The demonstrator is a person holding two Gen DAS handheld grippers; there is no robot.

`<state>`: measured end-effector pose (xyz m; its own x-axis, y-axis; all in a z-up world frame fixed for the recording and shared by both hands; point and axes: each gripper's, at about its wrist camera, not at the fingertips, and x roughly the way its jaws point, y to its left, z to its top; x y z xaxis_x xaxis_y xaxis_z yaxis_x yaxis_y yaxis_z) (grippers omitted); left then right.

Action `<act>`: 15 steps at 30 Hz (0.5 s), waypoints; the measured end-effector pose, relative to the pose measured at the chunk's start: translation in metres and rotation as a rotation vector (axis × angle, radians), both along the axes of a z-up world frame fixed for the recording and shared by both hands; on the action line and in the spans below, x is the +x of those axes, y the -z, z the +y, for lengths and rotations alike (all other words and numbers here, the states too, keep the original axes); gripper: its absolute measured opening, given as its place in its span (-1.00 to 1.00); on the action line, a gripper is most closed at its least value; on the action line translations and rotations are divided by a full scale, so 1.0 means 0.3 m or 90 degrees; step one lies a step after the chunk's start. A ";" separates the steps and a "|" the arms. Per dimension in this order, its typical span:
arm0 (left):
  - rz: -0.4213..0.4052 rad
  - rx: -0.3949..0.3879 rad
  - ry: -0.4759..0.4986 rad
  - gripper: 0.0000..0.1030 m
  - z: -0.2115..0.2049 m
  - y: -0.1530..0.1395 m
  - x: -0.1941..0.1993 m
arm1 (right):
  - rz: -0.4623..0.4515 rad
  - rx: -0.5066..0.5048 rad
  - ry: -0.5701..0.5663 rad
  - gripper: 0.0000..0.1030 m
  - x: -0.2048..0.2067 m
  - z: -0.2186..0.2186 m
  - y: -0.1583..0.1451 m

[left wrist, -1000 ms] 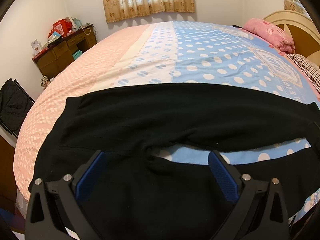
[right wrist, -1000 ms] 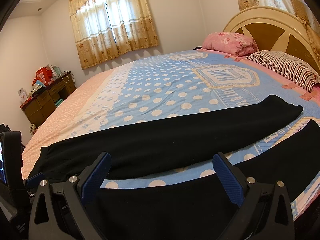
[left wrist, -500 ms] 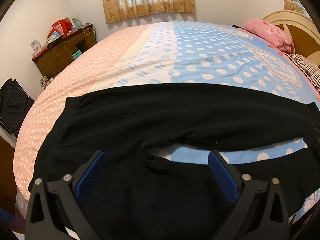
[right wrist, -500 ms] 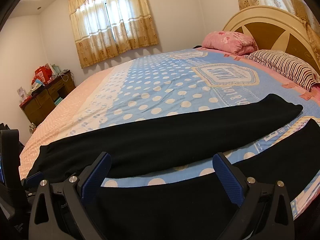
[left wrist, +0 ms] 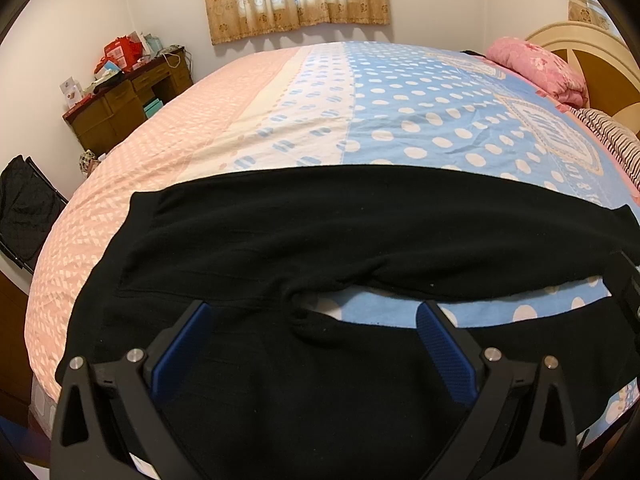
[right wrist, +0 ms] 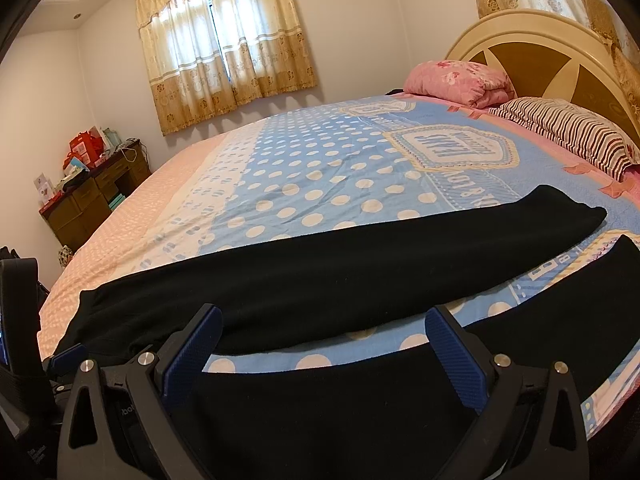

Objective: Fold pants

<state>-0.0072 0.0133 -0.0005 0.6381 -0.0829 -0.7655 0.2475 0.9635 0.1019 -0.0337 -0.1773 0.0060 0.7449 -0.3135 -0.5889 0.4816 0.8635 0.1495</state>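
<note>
Black pants [left wrist: 304, 240] lie spread flat across the near side of the bed, waistband to the left, both legs running right with a strip of blue sheet between them. My left gripper [left wrist: 314, 314] hovers open over the crotch, nothing between its blue pads. In the right wrist view the far leg [right wrist: 360, 276] stretches to its cuff at the right, and the near leg [right wrist: 400, 400] lies under my right gripper [right wrist: 320, 318], which is open and empty. The left gripper's body [right wrist: 24, 340] shows at that view's left edge.
The bed [left wrist: 400, 112] has a pink, white and blue dotted sheet. A pink folded quilt [right wrist: 460, 84] and a striped pillow [right wrist: 568, 132] lie by the headboard [right wrist: 560, 60]. A cluttered wooden desk [left wrist: 124, 100] stands at the far left wall. A dark bag [left wrist: 24, 208] sits left of the bed.
The right wrist view has shifted very slightly; the pants and both grippers stay as they were.
</note>
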 end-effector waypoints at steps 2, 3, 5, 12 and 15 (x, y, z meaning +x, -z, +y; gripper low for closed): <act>0.001 -0.001 -0.001 1.00 0.000 0.000 0.002 | 0.000 0.000 0.000 0.98 0.001 0.000 0.000; 0.002 -0.001 -0.001 1.00 0.000 0.000 0.002 | 0.000 0.001 0.000 0.98 0.001 -0.001 -0.003; 0.003 -0.001 -0.002 1.00 -0.001 0.001 0.001 | 0.000 0.001 0.000 0.98 0.002 -0.001 -0.003; 0.004 -0.003 -0.002 1.00 -0.001 -0.001 -0.001 | 0.001 0.002 0.000 0.98 0.000 -0.001 -0.002; 0.003 -0.003 0.000 1.00 -0.002 -0.005 0.000 | 0.001 0.003 0.001 0.98 0.002 -0.002 -0.004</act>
<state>-0.0073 0.0129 0.0010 0.6347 -0.0865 -0.7679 0.2476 0.9641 0.0960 -0.0332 -0.1777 0.0072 0.7438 -0.3109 -0.5917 0.4825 0.8623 0.1535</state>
